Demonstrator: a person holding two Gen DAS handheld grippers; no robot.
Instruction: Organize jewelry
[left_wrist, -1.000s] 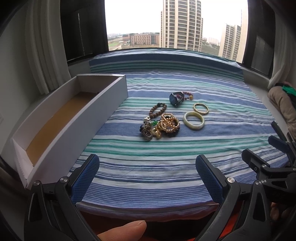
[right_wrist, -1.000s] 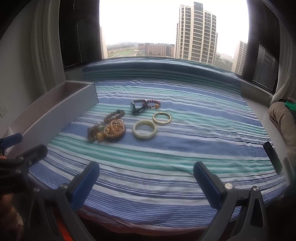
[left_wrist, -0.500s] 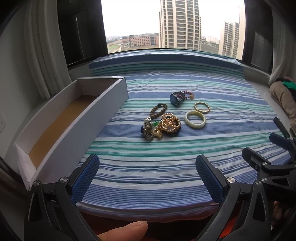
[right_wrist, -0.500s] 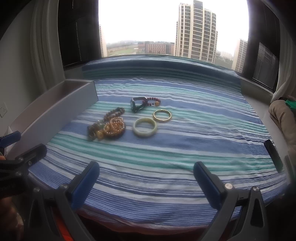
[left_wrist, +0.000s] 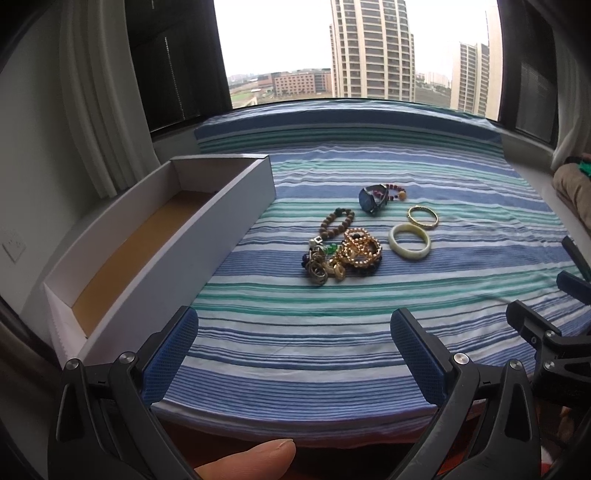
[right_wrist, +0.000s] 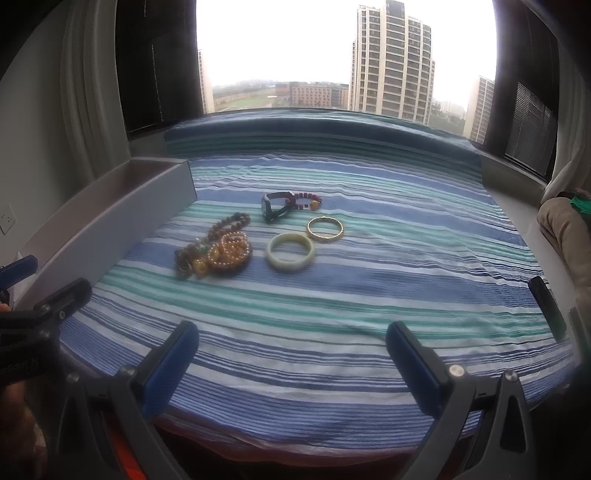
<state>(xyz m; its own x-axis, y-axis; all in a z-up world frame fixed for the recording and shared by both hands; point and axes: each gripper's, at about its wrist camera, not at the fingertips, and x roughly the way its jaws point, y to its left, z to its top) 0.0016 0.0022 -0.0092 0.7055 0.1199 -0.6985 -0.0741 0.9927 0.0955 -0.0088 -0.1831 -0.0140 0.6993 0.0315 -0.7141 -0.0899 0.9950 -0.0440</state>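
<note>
Jewelry lies mid-cloth: a pale jade bangle (left_wrist: 409, 241) (right_wrist: 290, 252), a thin gold bangle (left_wrist: 423, 217) (right_wrist: 324, 228), a dark watch (left_wrist: 372, 199) (right_wrist: 275, 207) beside a red bead bracelet (left_wrist: 394, 191) (right_wrist: 307, 199), a brown bead bracelet (left_wrist: 337, 222) (right_wrist: 227, 223), and a tangled heap of gold beads and rings (left_wrist: 343, 254) (right_wrist: 216, 256). A long white box (left_wrist: 207, 236) (right_wrist: 122, 218) with a brown floor stands empty at the left. My left gripper (left_wrist: 293, 354) and right gripper (right_wrist: 291, 360) both hang open near the cloth's front edge, well short of the jewelry.
The striped blue and green cloth (left_wrist: 332, 332) covers a window ledge, with curtains (left_wrist: 99, 96) at the left and glass behind. A beige bundle (right_wrist: 565, 225) lies at the far right. A dark flat object (right_wrist: 546, 306) rests by the cloth's right edge.
Both views have drifted slightly; the jewelry sits a little lower in the frames. Nothing was taken hold of and both grippers stay open.
</note>
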